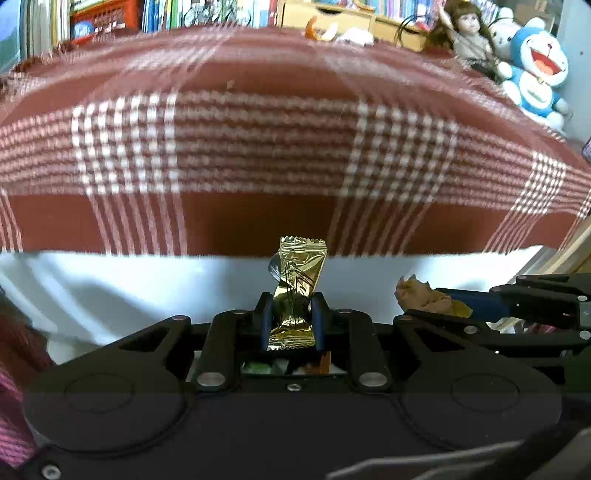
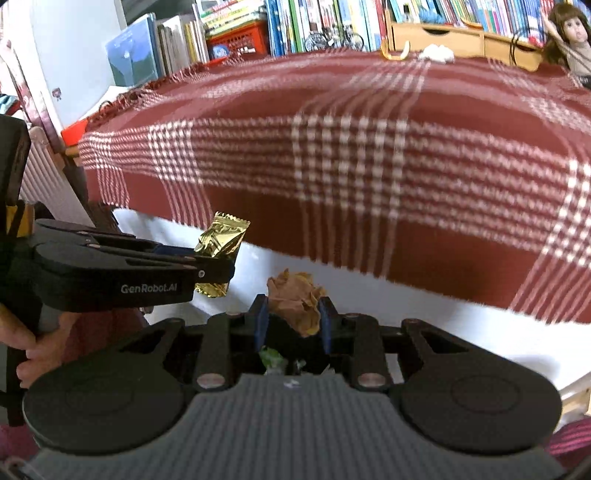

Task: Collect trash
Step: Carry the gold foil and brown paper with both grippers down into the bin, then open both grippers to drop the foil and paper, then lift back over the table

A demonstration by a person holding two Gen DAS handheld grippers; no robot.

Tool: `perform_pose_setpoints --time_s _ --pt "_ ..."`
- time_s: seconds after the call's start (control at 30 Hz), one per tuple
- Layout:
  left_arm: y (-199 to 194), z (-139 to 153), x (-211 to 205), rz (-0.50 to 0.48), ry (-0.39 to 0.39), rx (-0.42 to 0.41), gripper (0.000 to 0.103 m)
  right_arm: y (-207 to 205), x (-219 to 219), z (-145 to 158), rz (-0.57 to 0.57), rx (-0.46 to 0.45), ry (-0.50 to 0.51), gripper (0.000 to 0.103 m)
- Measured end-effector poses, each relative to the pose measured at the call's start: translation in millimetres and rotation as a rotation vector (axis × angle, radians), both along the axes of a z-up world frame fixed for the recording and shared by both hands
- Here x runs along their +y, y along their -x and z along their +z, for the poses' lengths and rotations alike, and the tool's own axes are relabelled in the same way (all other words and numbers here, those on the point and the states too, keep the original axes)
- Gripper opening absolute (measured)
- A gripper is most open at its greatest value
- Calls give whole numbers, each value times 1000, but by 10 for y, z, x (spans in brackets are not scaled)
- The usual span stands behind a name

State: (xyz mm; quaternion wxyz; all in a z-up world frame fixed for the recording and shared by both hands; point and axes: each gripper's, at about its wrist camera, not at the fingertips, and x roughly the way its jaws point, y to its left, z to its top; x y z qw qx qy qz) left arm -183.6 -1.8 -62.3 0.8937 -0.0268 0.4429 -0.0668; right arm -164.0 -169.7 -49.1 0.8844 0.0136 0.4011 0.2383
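A gold foil wrapper (image 1: 297, 291) stands upright between the fingers of my left gripper (image 1: 291, 321), which is shut on it. The same gold wrapper (image 2: 221, 243) shows in the right wrist view, pinched at the tip of the left gripper (image 2: 218, 273) coming in from the left. A crumpled brown paper wad (image 2: 295, 301) sits in my right gripper (image 2: 293, 321), shut on it. That brown wad (image 1: 424, 295) also appears at the right of the left wrist view, at the tip of the right gripper (image 1: 439, 299). Both are held in front of the bed's edge.
A red and white plaid blanket (image 1: 258, 140) covers the bed, with a white sheet (image 1: 147, 284) below its hem. Bookshelves (image 2: 314, 26), a doll (image 1: 469, 33) and a blue plush toy (image 1: 539, 74) stand behind. Orange and white scraps (image 2: 436, 53) lie at the bed's far edge. A hand (image 2: 22, 347) grips the left handle.
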Motion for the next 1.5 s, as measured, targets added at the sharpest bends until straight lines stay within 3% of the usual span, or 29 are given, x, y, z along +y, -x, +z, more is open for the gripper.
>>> perform_pose_setpoints --time_s 0.7,1.07,1.13,1.23,1.27,1.5 --pt "9 -616 70 -6 -1 213 22 -3 -1 -450 -10 148 44 36" --pt "25 -784 2 -12 -26 244 23 14 -8 -558 -13 188 49 38" --pt "1 -786 -27 -11 -28 245 29 17 -12 -557 -13 187 47 41" --pt "-16 -768 -42 -5 -30 245 48 18 -13 -552 -15 189 45 61" --pt "-17 -741 -43 -2 -32 244 54 14 -11 -552 -15 191 40 63" --pt "-68 -553 55 24 -19 217 72 -6 -63 -506 -52 183 21 72"
